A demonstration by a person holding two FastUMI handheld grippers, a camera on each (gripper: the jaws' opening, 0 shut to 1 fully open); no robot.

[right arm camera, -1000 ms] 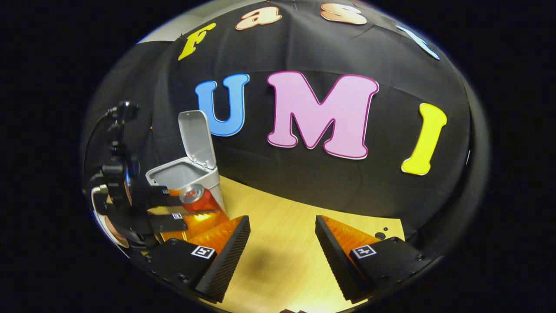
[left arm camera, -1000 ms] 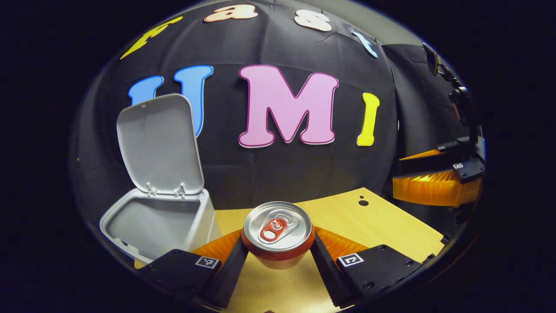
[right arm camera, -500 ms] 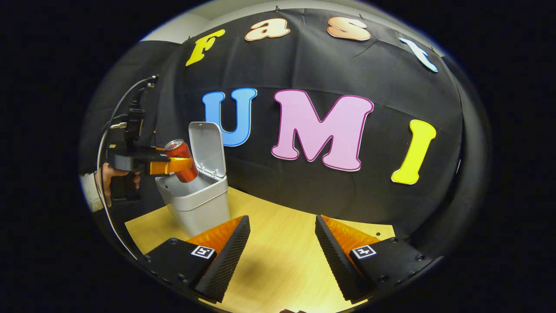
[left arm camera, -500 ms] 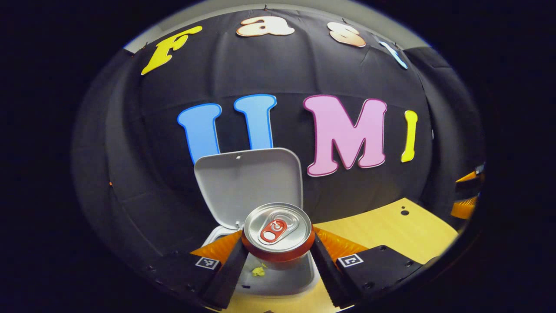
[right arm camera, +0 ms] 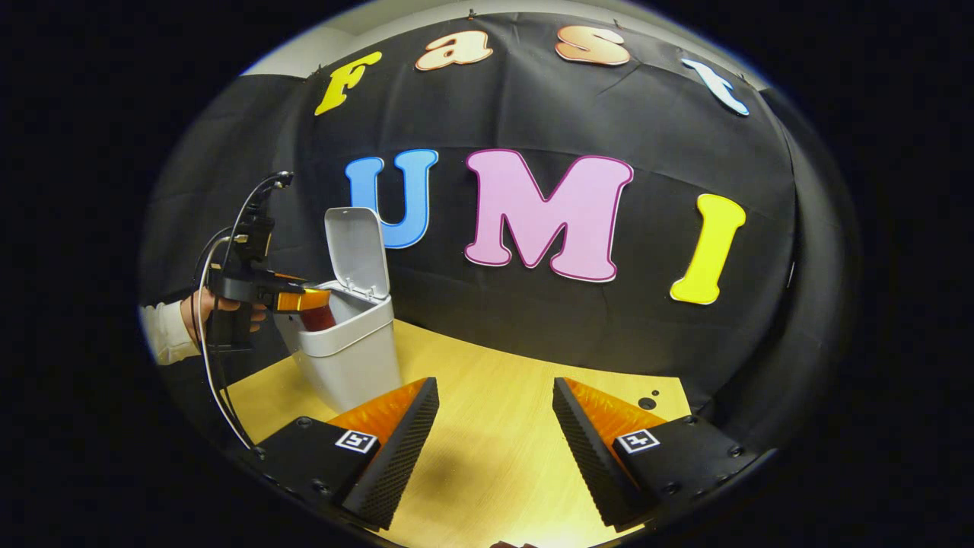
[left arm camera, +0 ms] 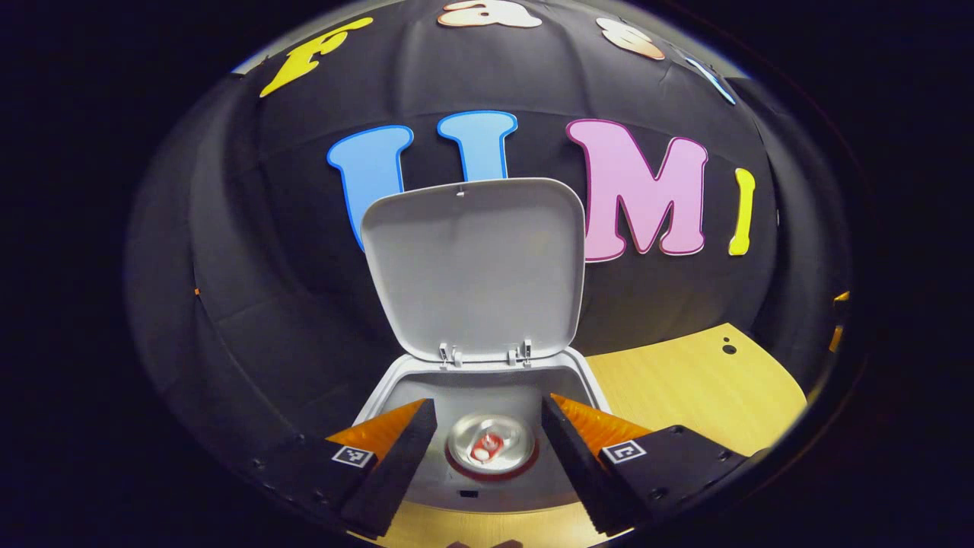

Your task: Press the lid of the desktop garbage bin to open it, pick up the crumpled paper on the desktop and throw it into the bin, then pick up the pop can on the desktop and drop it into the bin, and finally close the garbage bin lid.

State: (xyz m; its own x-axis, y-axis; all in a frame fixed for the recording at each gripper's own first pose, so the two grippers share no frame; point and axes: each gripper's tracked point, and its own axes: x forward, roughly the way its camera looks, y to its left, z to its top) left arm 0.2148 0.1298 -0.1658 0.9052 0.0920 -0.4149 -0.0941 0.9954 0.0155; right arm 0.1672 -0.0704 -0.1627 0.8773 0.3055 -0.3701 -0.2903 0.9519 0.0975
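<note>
1. Compared with half a second ago, the pop can (left arm camera: 491, 450) is out of the left gripper (left arm camera: 487, 457) and sits lower, inside the garbage bin (left arm camera: 426, 380), top up with the pull tab showing. It was pinched between the fingers over the opening then.
2. Left fingers are spread now, one on each side of the can's top with clear gaps, so nothing is held. From the right gripper view, the left gripper (right arm camera: 300, 299) hovers right at the bin's (right arm camera: 350, 358) rim, a hand (right arm camera: 199, 308) holding it, and the can (right arm camera: 317, 317) looks partly below the rim. I can't tell if it has landed or is mid-drop.
3. Right gripper (right arm camera: 494, 426) hangs over the bench (right arm camera: 487, 396), well apart from the bin, fingers wide, holding nothing.
4. Lid (left arm camera: 472, 266) stands upright on its hinge at the back. I can't make out the crumpled paper in there at this moment.
5. My take on doing this step well: lift the left gripper straight up and clear before going for the lid, so the fingers don't clip the rim or tip the bin.
6. For closing, I'd push from the lid's top edge forward and down, gently, since a light bin like this probably slides on the bench.
</note>
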